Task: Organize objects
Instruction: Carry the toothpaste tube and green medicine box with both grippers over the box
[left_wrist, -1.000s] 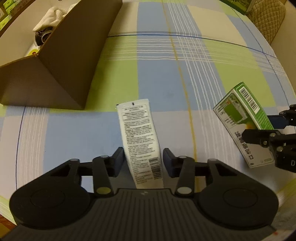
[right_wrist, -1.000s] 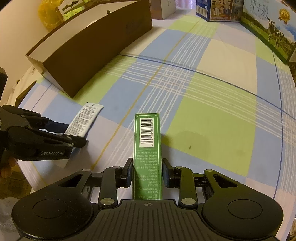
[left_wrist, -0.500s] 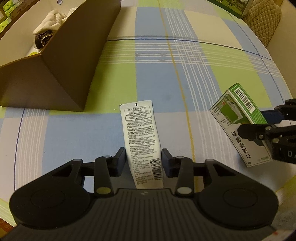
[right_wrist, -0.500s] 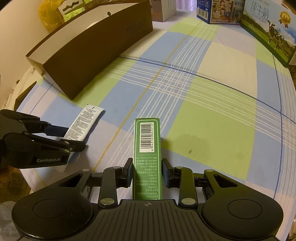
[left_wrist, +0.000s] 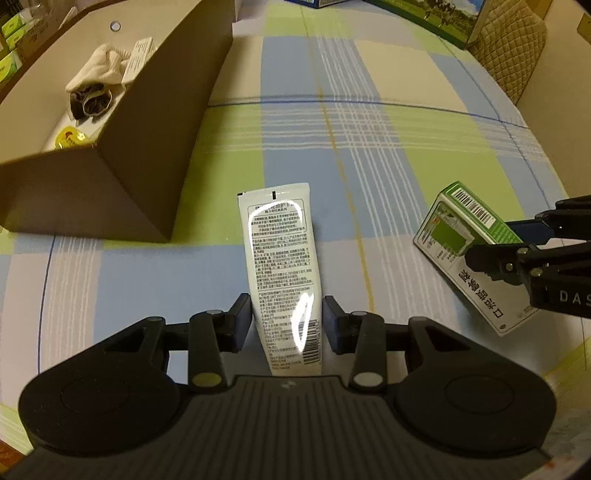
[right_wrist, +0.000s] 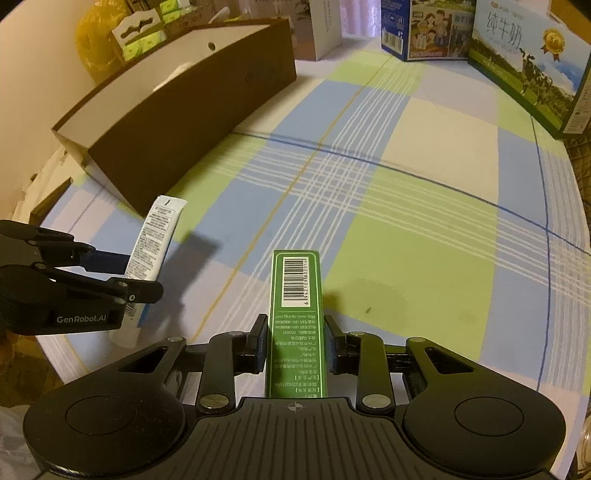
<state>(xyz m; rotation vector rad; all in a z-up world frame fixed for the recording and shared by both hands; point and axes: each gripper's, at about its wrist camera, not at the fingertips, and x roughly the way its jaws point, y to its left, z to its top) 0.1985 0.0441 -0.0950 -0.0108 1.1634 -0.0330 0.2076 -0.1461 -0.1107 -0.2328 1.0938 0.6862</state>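
My left gripper (left_wrist: 286, 317) is shut on a white tube (left_wrist: 280, 258) printed with small text and a barcode; the tube sticks forward above the checked tablecloth. In the right wrist view the same tube (right_wrist: 153, 236) hangs in the left gripper (right_wrist: 144, 277) at the left edge. My right gripper (right_wrist: 295, 339) is shut on a narrow green carton (right_wrist: 295, 295) with a barcode on top. The left wrist view shows that carton (left_wrist: 465, 240) at the right, held by the right gripper (left_wrist: 491, 243). A brown open box (left_wrist: 122, 158) stands ahead on the left.
Inside the brown box (right_wrist: 177, 122) lie a rolled sock (left_wrist: 96, 85), a small white packet (left_wrist: 138, 59) and a yellow round item (left_wrist: 68, 136). Milk cartons (right_wrist: 528, 62) and other boxes (right_wrist: 428, 29) line the table's far edge. A quilted chair back (left_wrist: 513, 48) is at the right.
Both grippers have lifted their items a little off the cloth, and the views have tipped up toward the brown box, so that its inside shows more.
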